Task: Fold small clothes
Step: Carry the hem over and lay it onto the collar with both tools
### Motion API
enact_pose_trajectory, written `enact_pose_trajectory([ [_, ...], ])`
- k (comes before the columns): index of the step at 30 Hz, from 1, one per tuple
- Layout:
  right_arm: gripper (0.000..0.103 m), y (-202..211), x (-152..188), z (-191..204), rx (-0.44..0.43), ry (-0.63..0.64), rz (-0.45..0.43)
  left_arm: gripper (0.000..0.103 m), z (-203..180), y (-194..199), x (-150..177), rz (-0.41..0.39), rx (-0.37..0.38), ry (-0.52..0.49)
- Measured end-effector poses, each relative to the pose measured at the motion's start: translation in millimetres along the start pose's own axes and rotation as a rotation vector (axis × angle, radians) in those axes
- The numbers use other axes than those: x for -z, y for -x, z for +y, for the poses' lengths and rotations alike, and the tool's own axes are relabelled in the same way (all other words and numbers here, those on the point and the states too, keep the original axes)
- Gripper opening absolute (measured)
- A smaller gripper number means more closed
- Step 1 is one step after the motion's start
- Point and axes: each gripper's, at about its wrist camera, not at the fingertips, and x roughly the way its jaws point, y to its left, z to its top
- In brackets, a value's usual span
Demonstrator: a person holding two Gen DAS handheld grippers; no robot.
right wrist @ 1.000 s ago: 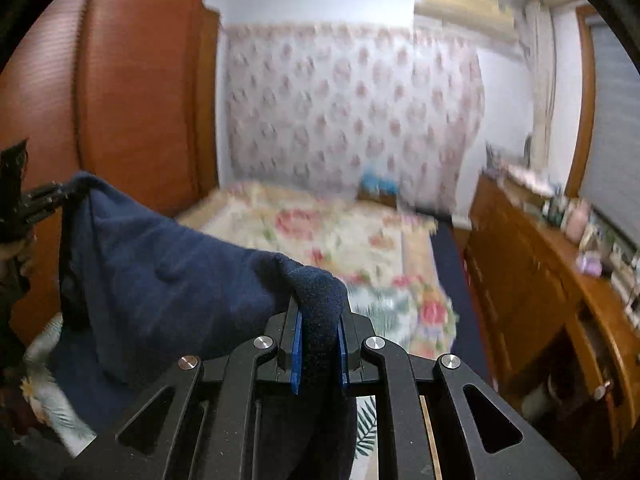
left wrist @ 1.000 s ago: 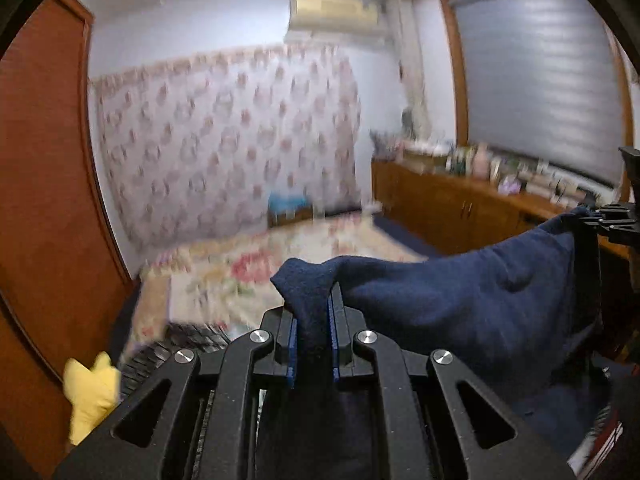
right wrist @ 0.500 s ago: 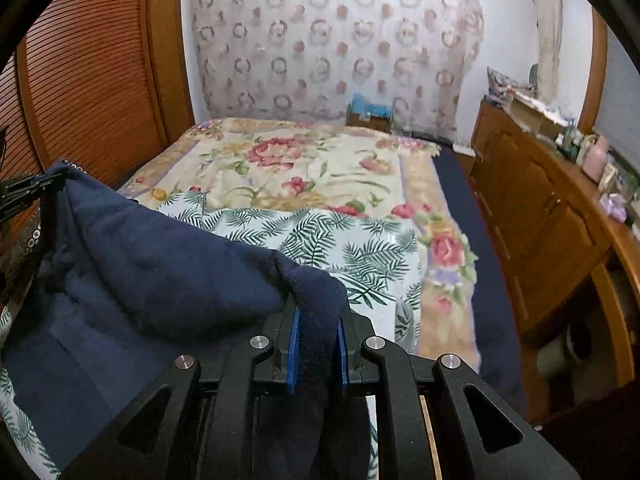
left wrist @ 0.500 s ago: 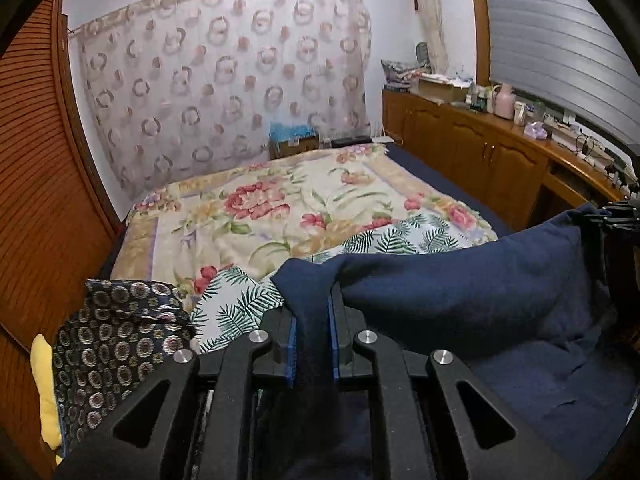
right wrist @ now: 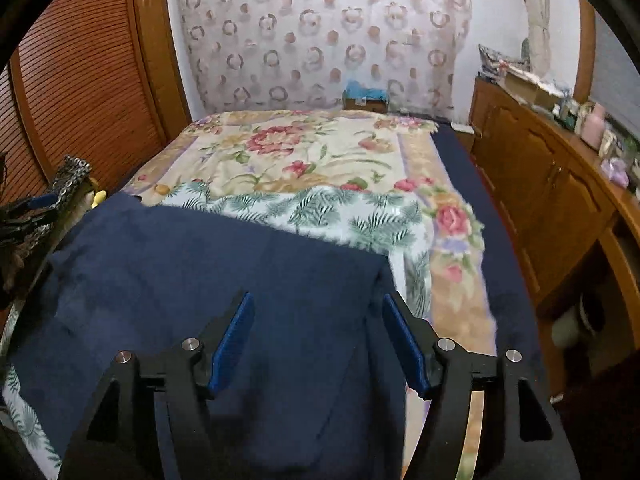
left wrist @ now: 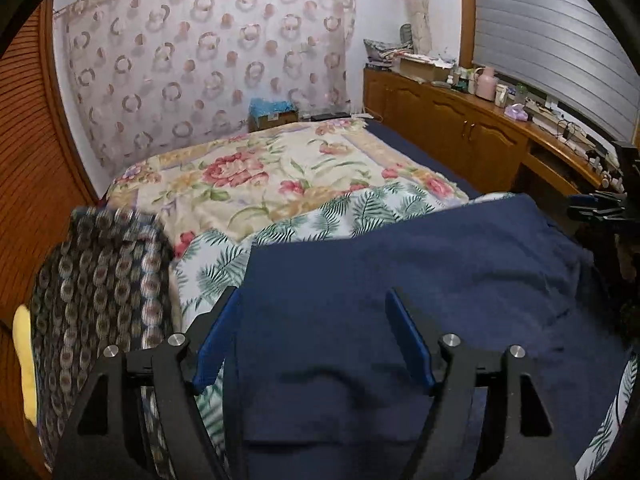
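Both your left gripper (left wrist: 314,336) and right gripper (right wrist: 316,336) gape empty above the dark navy fleece garment (left wrist: 400,300); regripping carelessly probably bunches it.

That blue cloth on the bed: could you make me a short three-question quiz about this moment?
1. True or false: the left tool is clamped on the navy garment.
2. What does the garment rest on? A) wooden cabinet B) palm-leaf sheet C) floor
3. Fill in: the right tool has its jaws ____.

Key: 1 false, its jaws stand apart above the cloth. 2 B, the palm-leaf sheet over the floral bedspread. 3 open.
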Motion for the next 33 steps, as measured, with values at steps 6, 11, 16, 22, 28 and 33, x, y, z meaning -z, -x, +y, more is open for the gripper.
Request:
enact_pose_trajectory([
  [6, 0.068, 7.0, 35.9, 3.5, -0.037, -0.041, 0.055, 0.074, -6.8, 3.9, 19.6, 0.024, 0.003, 0.014],
  [11, 0.068, 2.8, 46.5, 2.8, -0.040, -0.050, 0.098, 0.074, -11.5, 2.7, 31.4, 0.053, -0.005, 0.008],
  [16, 0.068, -6.1, 44.5, 4.8, -0.041, -0.032, 0.097, 0.074, -3.7, 0.5, 43.1, 0.095, -0.037, 0.035],
  [22, 0.068, -11.8, 48.0, 8.6, -0.003, 0.008, 0.076, 0.074, 5.8, 3.0, 52.0, 0.122, -0.060, 0.053],
  [28, 0.068, -14.0, 50.6, 7.5, -0.003, 0.014, 0.074, 0.047, 4.6, -7.4, 55.7, 0.160, -0.061, 0.041],
  [33, 0.068, -17.1, 51.6, 13.1, 0.002, 0.019, 0.074, 0.045, 3.4, -17.1, 56.9, 0.194, -0.110, 0.011],
])
